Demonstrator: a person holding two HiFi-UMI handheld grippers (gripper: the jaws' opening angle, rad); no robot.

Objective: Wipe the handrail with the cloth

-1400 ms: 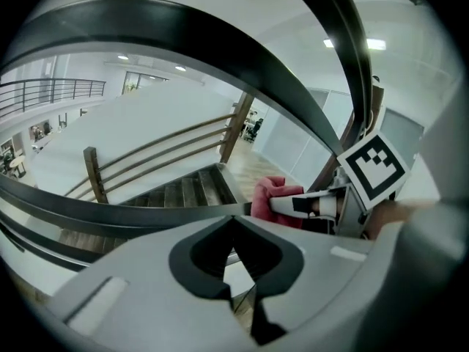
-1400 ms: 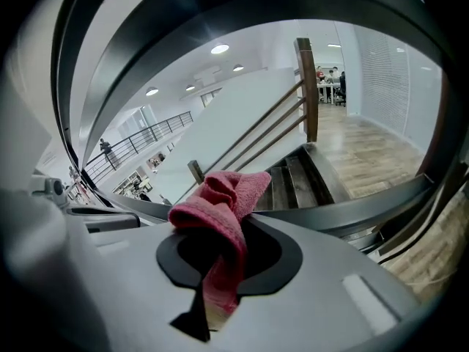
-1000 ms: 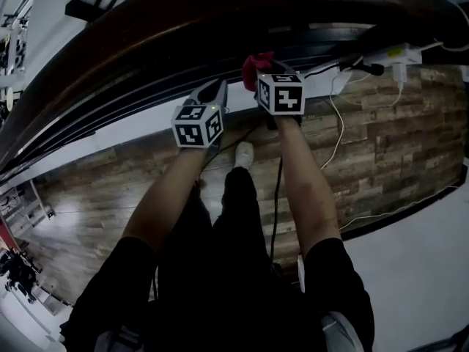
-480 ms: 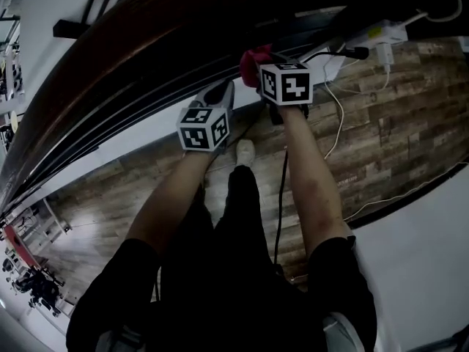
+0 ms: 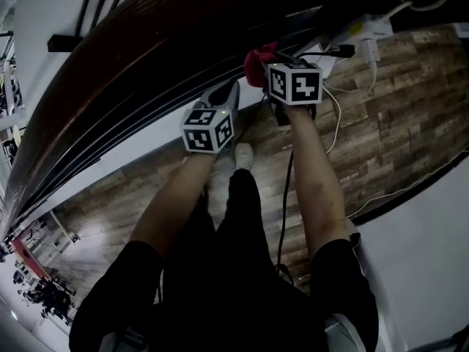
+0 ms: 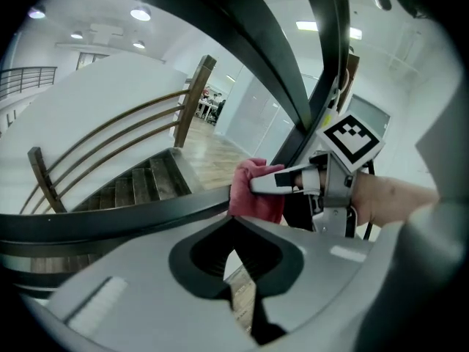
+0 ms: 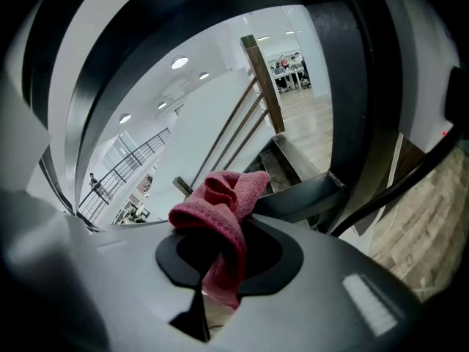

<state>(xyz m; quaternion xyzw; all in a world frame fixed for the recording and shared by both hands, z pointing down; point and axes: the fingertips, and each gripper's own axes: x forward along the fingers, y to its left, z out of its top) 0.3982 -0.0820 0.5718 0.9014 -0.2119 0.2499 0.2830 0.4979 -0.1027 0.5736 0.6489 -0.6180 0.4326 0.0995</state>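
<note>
Two grippers are up at the curved wooden handrail (image 5: 139,57), and much of what matters is tucked out of sight from above. The marker cube of the right gripper (image 7: 223,233) covers its jaws in the head view, so only a tuft of the red cloth (image 5: 257,61) pokes out beyond it. That gripper's own view settles it: the jaws are clamped on the cloth, which bunches above them and hangs down between them. The cloth sits at the lower edge of the handrail. In the left gripper view it lies against a dark bar (image 6: 110,215) under the wood, though I cannot tell just how much of it touches.

The left gripper (image 5: 220,95) is just beside the right one, a little lower along the rail. Its jaws are closed together with nothing between them, and they are apart from the cloth.

Both ends of the handrail are cut off by the frame, and its run down to the left is bare.

Underfoot is a wood-plank floor (image 5: 396,130) with a white power strip (image 5: 364,29), trailing cables (image 5: 335,123) and the person's pale shoe (image 5: 244,153). Past the bars, stairs (image 6: 146,178) drop into a bright hall with ceiling lights.
</note>
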